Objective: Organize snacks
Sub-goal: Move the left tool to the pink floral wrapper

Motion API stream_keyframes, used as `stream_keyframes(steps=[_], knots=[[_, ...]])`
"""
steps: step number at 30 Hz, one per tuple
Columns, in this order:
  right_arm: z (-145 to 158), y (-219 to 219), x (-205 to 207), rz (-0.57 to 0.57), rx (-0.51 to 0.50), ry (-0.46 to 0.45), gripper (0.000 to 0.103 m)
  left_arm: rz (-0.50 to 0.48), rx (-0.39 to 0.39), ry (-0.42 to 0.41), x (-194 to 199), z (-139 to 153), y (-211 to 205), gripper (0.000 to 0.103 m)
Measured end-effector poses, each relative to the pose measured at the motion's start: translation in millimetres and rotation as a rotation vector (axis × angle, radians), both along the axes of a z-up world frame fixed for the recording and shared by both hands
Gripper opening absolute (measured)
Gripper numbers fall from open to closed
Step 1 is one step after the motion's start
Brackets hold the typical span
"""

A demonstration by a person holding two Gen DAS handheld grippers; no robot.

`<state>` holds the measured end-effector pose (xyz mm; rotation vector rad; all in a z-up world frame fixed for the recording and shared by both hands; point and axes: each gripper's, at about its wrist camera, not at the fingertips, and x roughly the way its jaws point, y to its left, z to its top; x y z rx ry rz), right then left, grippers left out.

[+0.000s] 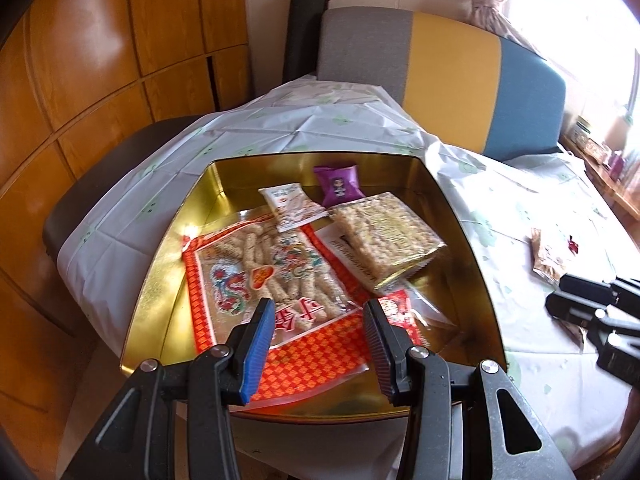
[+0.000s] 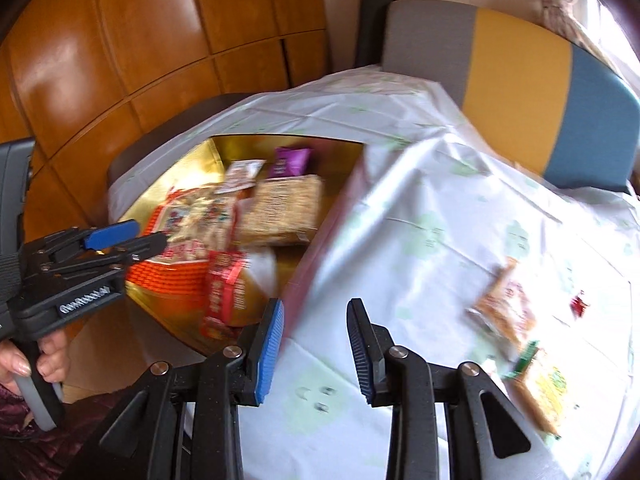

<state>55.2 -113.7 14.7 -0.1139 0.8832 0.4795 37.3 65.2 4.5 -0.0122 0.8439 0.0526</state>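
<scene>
A gold tin [image 1: 468, 236] on the table holds a big red-and-orange bag of puffed sticks [image 1: 260, 272], a clear-wrapped rice cake block [image 1: 384, 236], a small white packet [image 1: 292, 206], a purple packet [image 1: 340, 186] and a red packet [image 1: 400, 312]. My left gripper [image 1: 319, 312] hovers open over the tin's near edge, nothing between its fingers. My right gripper [image 2: 315, 308] is open too, above the bare tablecloth just right of the tin [image 2: 192, 160]. To its right lie an orange snack packet [image 2: 504, 304] and a yellow-green packet [image 2: 540, 388]. The right wrist view is motion-blurred.
The white tablecloth with green prints [image 1: 280, 128] covers the table. A grey, yellow and blue chair back [image 1: 452, 68] stands behind it, wooden cabinets [image 1: 100, 60] to the left. A small red scrap [image 2: 580, 302] lies far right. A person's hand [image 2: 44, 356] grips the left tool's handle.
</scene>
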Motion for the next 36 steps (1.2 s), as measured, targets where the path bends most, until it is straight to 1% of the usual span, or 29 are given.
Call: stream_keyframes(steps=[8,15,18,20,22,23,26,29,31,33,36], knots=[[3,-71,1,-0.148,-0.060,-0.007,0.033,-0.063,0.008,0.000,4,4,-23,0.046],[7,-146,-5,-0.302,-0.136,-0.009,0.035,-0.160,0.012,-0.001,9,9,-56,0.046],[7,-183,-7,-0.394,-0.158,-0.008,0.036,-0.217,0.006,0.009,12,11,-76,0.046],[7,-209,-7,-0.478,-0.163,-0.007,0.037,-0.265,-0.001,0.017,14,12,-92,0.046],[6,-231,-5,-0.574,-0.132,0.001,0.037,-0.320,-0.020,0.045,17,12,-108,0.046],[5,-242,-5,-0.617,-0.107,0.003,0.037,-0.345,-0.042,0.069,20,11,-117,0.046],[1,-263,-4,-0.694,-0.022,0.038,0.037,-0.410,-0.100,0.149,28,2,-143,0.046],[3,-272,-6,-0.726,0.001,0.032,0.037,-0.458,-0.151,0.241,36,-12,-170,0.046],[4,-273,-7,-0.729,0.019,0.035,0.037,-0.482,-0.173,0.290,39,-20,-186,0.046],[4,-272,-7,-0.726,0.023,0.030,0.037,-0.508,-0.192,0.330,41,-26,-202,0.046],[4,-269,-6,-0.715,0.025,0.032,0.038,-0.520,-0.199,0.371,45,-34,-221,0.046]])
